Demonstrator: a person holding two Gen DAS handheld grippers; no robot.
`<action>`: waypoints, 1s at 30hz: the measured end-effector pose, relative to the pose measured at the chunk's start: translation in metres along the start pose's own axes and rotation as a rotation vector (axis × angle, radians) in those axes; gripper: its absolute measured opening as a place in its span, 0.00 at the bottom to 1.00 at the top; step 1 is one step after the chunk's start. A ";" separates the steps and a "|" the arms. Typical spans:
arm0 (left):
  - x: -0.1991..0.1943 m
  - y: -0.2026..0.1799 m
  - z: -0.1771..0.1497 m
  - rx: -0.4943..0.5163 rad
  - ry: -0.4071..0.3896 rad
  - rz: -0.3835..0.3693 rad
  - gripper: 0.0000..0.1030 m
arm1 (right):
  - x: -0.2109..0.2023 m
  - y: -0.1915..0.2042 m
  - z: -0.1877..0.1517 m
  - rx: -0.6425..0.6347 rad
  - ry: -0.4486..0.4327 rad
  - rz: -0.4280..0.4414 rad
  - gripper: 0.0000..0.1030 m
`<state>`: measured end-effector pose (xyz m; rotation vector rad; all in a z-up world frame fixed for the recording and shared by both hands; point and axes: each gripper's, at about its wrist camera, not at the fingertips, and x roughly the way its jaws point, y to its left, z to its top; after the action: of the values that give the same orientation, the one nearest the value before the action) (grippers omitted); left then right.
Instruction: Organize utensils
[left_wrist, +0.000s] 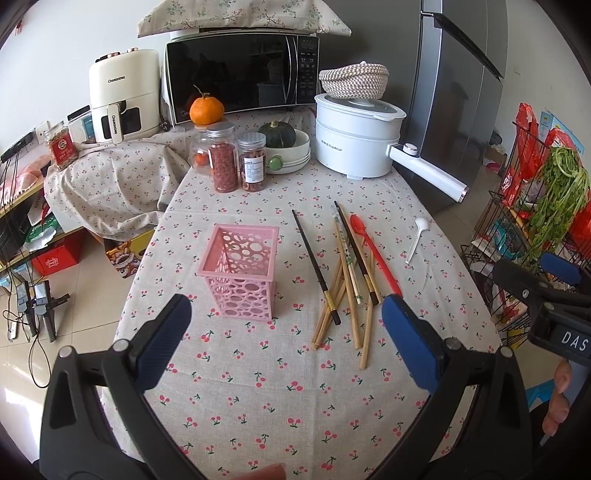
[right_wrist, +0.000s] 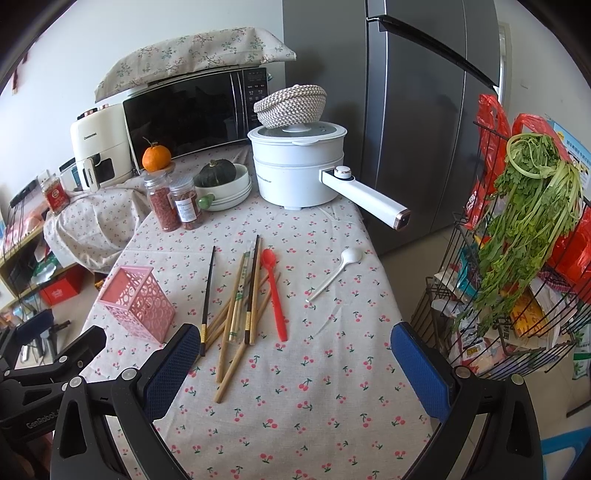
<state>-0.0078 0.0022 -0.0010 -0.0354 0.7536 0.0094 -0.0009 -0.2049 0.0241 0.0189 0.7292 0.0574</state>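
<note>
While both spread: chopsticks (right_wrist: 236, 314) just ahead of R gripper (right_wrist: 295, 354).

air fryer (left_wrist: 123, 98): "CHANGHONG" | left gripper (right_wrist: 26, 373): "GenRobot" | right gripper (left_wrist: 561, 317): "DAS"

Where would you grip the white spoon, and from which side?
Grip the white spoon mid-handle, from above, probably with the right gripper. It lies flat and alone on the table, so jaws can straddle its thin handle crosswise; the bowl looks too wide.
</note>
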 end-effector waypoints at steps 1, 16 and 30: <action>0.000 0.000 0.000 0.001 0.000 0.000 0.99 | 0.000 0.000 0.000 0.000 0.000 0.000 1.00; 0.001 0.000 0.001 0.003 -0.003 0.013 1.00 | -0.001 -0.001 0.002 0.004 -0.004 0.005 1.00; 0.001 -0.001 0.001 0.012 -0.007 0.022 1.00 | -0.002 -0.001 0.003 0.010 -0.010 0.007 1.00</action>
<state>-0.0062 0.0008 -0.0014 -0.0157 0.7467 0.0255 -0.0007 -0.2064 0.0275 0.0312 0.7192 0.0608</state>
